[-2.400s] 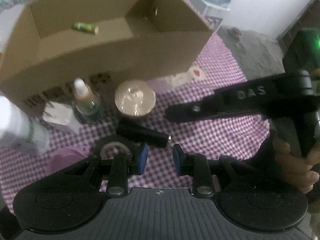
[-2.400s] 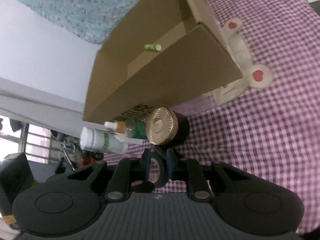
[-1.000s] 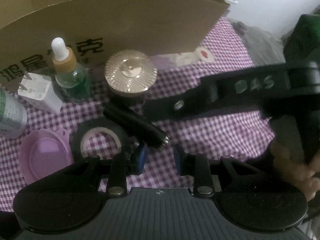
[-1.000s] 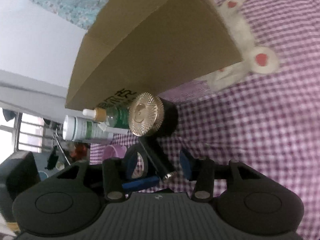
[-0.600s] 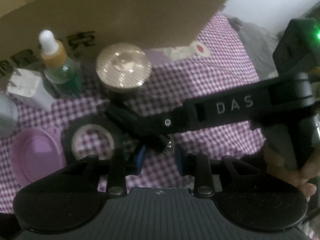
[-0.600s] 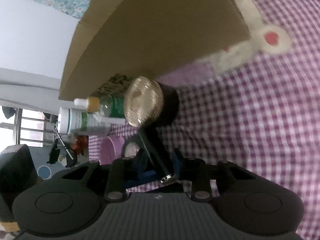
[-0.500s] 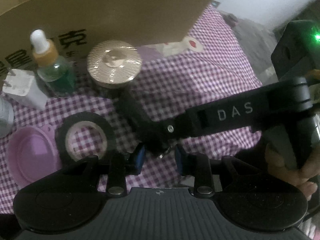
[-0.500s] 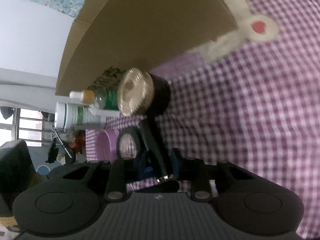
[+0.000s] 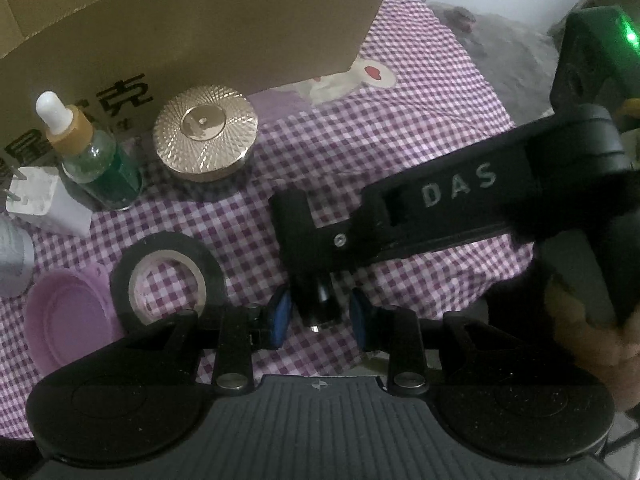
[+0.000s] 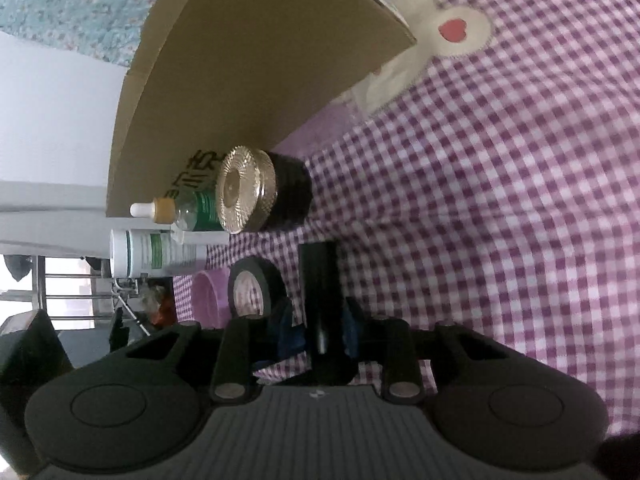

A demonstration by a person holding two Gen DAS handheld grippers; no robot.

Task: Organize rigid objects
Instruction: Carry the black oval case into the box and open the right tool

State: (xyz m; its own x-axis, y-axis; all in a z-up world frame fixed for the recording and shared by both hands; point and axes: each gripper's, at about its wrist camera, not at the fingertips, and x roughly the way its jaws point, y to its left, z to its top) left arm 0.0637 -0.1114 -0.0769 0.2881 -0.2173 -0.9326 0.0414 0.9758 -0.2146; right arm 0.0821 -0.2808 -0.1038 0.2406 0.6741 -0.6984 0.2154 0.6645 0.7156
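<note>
Purple-and-white gingham cloth (image 9: 400, 128) covers the work surface in the left wrist view, cardboard box (image 9: 200, 28) standing across 11 to 12 o'clock. Right gripper (image 9: 316, 268) reaches in from 3 o'clock, "DAS" moulded in pale letters on its arm; its fingers are clamped on the black cylinder (image 9: 320, 308), whose metal-tipped end sits low at centre. Left gripper (image 9: 320, 318) has its blue pads slightly apart either side of that tip, and I cannot tell whether they touch it. Black Chinese characters are printed on the box wall, partly hidden behind the dropper bottle (image 9: 96, 164). Gold-lidded jar (image 9: 206, 132) sits at 11 o'clock, tape roll (image 9: 168, 276) and pink lid (image 9: 68, 320) at 9.

Right wrist view: gingham cloth again, box at 12 o'clock. Cylinder runs up from between the pads at 6 o'clock, gripped near its lower end. White bottle (image 10: 160, 256) at 9 o'clock carries a green label, text too small to read.

Risk, my judgement: the smooth round body is held near one end, so it could pivot or slip during the lift to the box; the crowding left gripper could knock it
</note>
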